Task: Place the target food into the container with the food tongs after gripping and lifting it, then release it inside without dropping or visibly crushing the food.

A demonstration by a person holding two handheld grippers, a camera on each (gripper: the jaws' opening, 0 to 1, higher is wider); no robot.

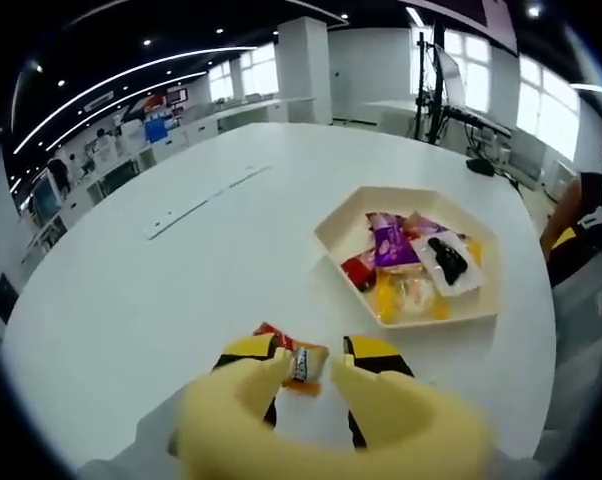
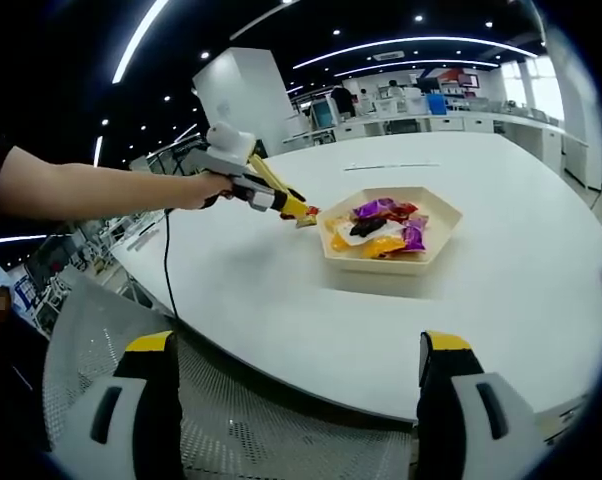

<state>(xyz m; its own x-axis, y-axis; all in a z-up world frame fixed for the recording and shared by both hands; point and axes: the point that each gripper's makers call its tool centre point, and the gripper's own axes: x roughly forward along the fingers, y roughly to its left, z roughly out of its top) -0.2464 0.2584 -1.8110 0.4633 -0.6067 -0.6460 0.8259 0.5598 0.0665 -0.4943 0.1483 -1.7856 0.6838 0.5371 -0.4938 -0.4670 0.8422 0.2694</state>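
Observation:
A small orange and red snack packet (image 1: 303, 362) is pinched between the yellow tongs (image 1: 381, 410) on my left gripper (image 1: 309, 352), which is shut on it. It hangs low over the white table, just short of the cream hexagonal tray (image 1: 331, 232). Several wrapped snacks lie in the tray, a purple packet (image 1: 389, 243) among them. From the right gripper view, a hand holds the left gripper (image 2: 299, 212) out with the packet (image 2: 307, 219) at the tray's (image 2: 436, 238) left edge. My right gripper (image 2: 299, 342) stands open and holds nothing, well back from the table.
The round white table (image 1: 161, 290) has a thin strip (image 1: 206, 200) lying across it. A grey mesh chair back (image 2: 231, 420) sits under my right gripper. Desks, monitors and a stand (image 1: 436, 90) fill the room behind.

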